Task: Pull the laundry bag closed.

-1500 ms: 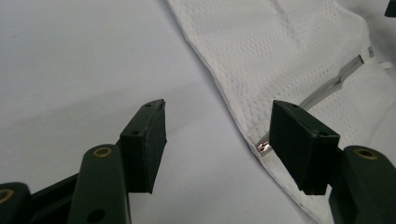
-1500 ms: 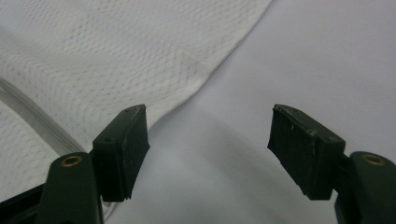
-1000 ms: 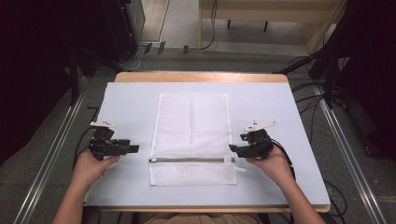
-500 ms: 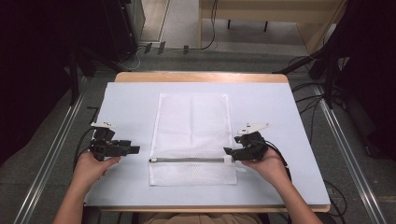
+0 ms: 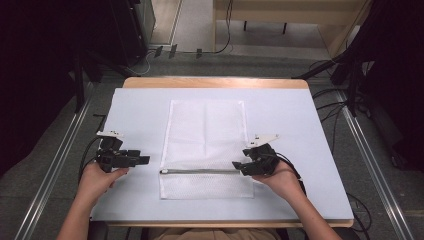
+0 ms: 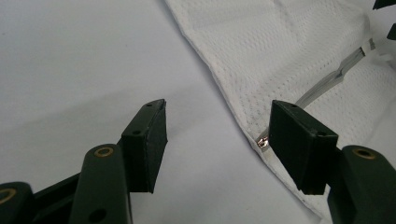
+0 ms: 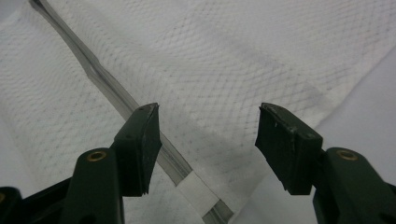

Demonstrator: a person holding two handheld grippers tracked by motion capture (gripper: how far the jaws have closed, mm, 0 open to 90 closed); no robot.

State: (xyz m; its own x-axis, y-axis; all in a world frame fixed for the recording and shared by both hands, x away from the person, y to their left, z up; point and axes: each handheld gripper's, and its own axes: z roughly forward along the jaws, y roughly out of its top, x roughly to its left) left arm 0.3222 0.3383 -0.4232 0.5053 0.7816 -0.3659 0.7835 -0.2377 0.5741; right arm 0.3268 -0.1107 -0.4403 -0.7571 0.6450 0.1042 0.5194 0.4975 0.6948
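White mesh bag [image 5: 207, 145] lies flat mid-table, zipper [image 5: 200, 171] across its near part. Right gripper [image 5: 239, 167] at zipper's 3 o'clock end, left gripper [image 5: 145, 160] off its 9 o'clock edge; both wide open, empty. We judge: pin one end, then pull

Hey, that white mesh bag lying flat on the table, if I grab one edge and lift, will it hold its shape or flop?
The mesh bag would likely flop: it's thin netting lying flat. Probably very light. The zipper strip may stay a bit stiffer.
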